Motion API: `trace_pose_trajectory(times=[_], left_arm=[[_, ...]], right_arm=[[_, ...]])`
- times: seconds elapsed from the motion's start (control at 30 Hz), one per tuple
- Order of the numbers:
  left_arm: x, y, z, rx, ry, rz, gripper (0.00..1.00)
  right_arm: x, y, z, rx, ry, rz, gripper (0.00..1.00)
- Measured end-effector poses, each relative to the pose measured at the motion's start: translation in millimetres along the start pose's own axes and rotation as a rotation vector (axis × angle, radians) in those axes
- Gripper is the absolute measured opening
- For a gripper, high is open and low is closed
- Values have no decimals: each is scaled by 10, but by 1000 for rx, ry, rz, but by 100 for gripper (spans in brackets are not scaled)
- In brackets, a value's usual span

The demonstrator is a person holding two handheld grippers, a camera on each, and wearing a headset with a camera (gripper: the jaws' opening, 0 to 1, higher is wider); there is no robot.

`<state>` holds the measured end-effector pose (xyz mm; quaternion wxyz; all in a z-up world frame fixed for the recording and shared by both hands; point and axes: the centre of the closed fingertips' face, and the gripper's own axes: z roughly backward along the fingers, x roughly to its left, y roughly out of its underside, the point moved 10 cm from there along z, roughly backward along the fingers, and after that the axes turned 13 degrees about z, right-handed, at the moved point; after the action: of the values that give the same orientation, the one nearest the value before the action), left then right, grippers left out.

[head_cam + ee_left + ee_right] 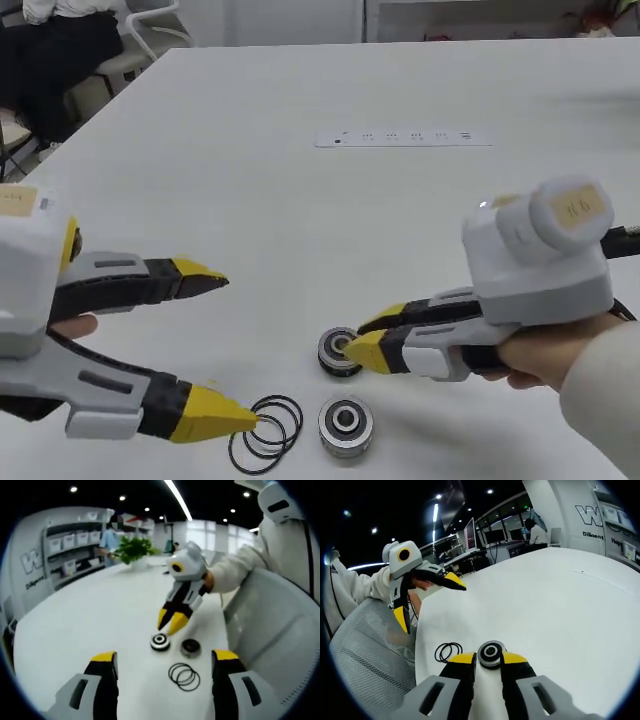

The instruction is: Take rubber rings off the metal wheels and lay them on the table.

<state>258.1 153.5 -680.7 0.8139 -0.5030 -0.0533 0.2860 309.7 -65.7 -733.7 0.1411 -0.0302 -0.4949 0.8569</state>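
Two small metal wheels stand on the white table (300,200). The farther wheel (337,352) (160,641) (491,653) has a dark rim. The nearer wheel (346,425) (190,647) looks bare silver. A loose pile of black rubber rings (265,430) (184,676) (448,651) lies to their left. My right gripper (366,338) (170,624) (489,660) has its jaws a narrow gap apart, tips right at the dark-rimmed wheel. My left gripper (225,348) (165,656) (430,605) is wide open, its lower tip just over the rings, holding nothing.
A white power strip (403,138) lies at mid-table farther back. Chairs (140,45) stand past the far left corner. A grey mesh chair (365,650) is near the table's edge by the person. A potted plant (132,547) sits at the table's far end.
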Motion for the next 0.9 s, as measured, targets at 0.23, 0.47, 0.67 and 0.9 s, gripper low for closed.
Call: trace_pose_trajectory(times=[0.23, 0.47, 0.67, 0.9], left_arm=[[84, -211, -141, -36, 15, -35, 60], [163, -288, -372, -45, 26, -45, 47], [157, -231, -605, 1, 55, -69, 37], [142, -99, -814, 82, 70, -109, 32]], right_arm=[[-24, 81, 3, 21, 10, 17, 22], [-27, 123, -28, 34, 9, 41, 23], [-27, 145, -56, 45, 5, 67, 22], [-25, 162, -71, 54, 3, 87, 19]])
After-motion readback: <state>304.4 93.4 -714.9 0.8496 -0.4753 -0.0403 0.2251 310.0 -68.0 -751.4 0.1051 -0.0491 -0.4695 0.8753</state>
